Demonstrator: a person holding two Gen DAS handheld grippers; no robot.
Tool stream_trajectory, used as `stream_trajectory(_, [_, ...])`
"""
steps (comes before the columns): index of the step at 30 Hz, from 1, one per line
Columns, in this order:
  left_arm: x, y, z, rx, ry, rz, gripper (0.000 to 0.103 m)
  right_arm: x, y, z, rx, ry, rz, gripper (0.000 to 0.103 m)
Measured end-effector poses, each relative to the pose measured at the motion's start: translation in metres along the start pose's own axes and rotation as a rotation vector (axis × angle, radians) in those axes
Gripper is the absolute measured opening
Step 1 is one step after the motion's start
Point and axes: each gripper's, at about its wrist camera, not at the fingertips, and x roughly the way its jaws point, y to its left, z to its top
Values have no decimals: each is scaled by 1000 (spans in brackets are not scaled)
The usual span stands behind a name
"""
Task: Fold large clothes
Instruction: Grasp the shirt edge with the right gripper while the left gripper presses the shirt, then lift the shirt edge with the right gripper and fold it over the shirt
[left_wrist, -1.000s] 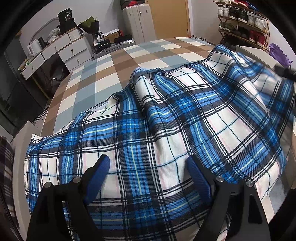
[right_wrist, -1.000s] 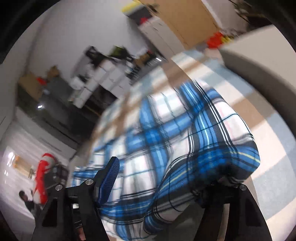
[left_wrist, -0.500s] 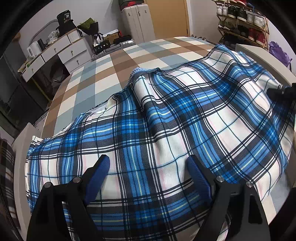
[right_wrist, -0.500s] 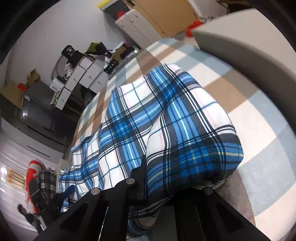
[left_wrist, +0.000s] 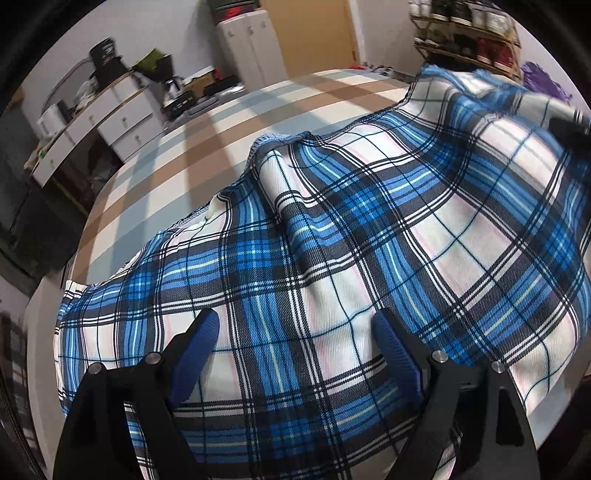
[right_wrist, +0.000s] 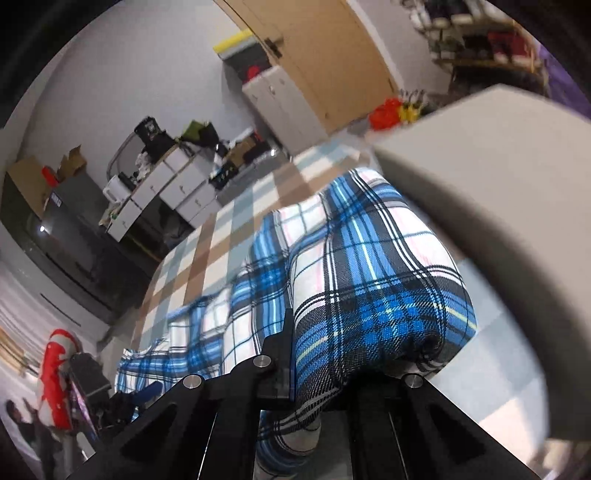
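Observation:
A large blue, white and black plaid garment (left_wrist: 351, 236) lies spread over a bed with a checked tan, grey and white cover (left_wrist: 207, 133). My left gripper (left_wrist: 295, 332) is open, its blue-padded fingers (left_wrist: 195, 339) resting low over the garment's near part, holding nothing. My right gripper (right_wrist: 317, 354) is shut on a bunched edge of the plaid garment (right_wrist: 373, 280) and lifts it off the bed. The right gripper also shows at the far right of the left wrist view (left_wrist: 569, 127).
A white drawer unit (left_wrist: 92, 125) with clutter stands left of the bed. A white cabinet (left_wrist: 255, 44) and a wooden door (left_wrist: 314, 33) are behind. A shoe rack (left_wrist: 469, 26) stands at the back right. A grey bed frame edge (right_wrist: 491, 177) is close on the right.
The right gripper closed on the garment's right edge and raised it, pulling the cloth up. The left gripper stayed open in place over the garment.

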Motion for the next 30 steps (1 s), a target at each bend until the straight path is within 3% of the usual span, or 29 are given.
stream_trajectory(6, [4, -43, 27, 50, 24, -61, 83, -39, -2, 17, -61, -113, -46, 4])
stream_trajectory(9, [7, -61, 39, 55, 30, -74, 83, -47, 1, 24, -161, -145, -99, 4])
stream_trajectory(17, [7, -96, 57, 80, 20, -151, 83, -54, -9, 48, -273, -118, -247, 4])
stream_trajectory(20, [-6, -80, 52, 49, 26, -184, 83, -49, -10, 51, -305, -99, -285, 4])
stream_trajectory(22, [-18, -61, 46, 26, -3, -169, 83, -49, -9, 50, -328, -100, -298, 4])
stream_trajectory(25, [-24, -33, 36, 54, -54, -15, 84, -49, -7, 46, -330, -106, -300, 4])
stream_trajectory(27, [-16, -16, 26, 53, -17, 49, 84, -49, -8, 47, -320, -107, -301, 4])
stream_trajectory(28, [-9, -7, 23, 38, 11, 35, 85, -48, -9, 47, -313, -104, -301, 4])
stream_trajectory(30, [0, 11, 17, -17, 45, -62, 88, -46, -11, 50, -304, -100, -302, 4])
